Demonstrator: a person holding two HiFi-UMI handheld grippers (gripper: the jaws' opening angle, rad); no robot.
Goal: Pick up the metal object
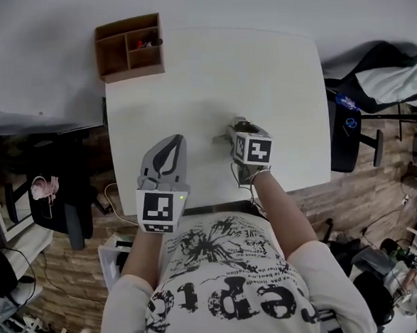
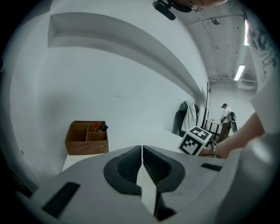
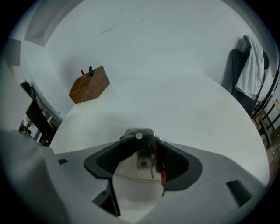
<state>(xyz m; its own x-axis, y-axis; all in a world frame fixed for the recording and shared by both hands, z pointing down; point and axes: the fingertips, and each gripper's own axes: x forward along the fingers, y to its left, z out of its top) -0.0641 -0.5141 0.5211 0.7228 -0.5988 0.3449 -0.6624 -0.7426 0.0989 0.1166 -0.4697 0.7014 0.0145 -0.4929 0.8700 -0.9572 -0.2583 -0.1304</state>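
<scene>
Metal object [image 3: 139,134] sits unpinched between the right gripper's [image 3: 140,148] spread jaws; off-centre closing could skid it across the table [image 3: 183,100].

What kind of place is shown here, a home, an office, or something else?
Probably an office or lab workroom: a plain white table, a wooden desk organizer holding pens, an office chair with a light garment over it, and a strip light on the ceiling.
</scene>
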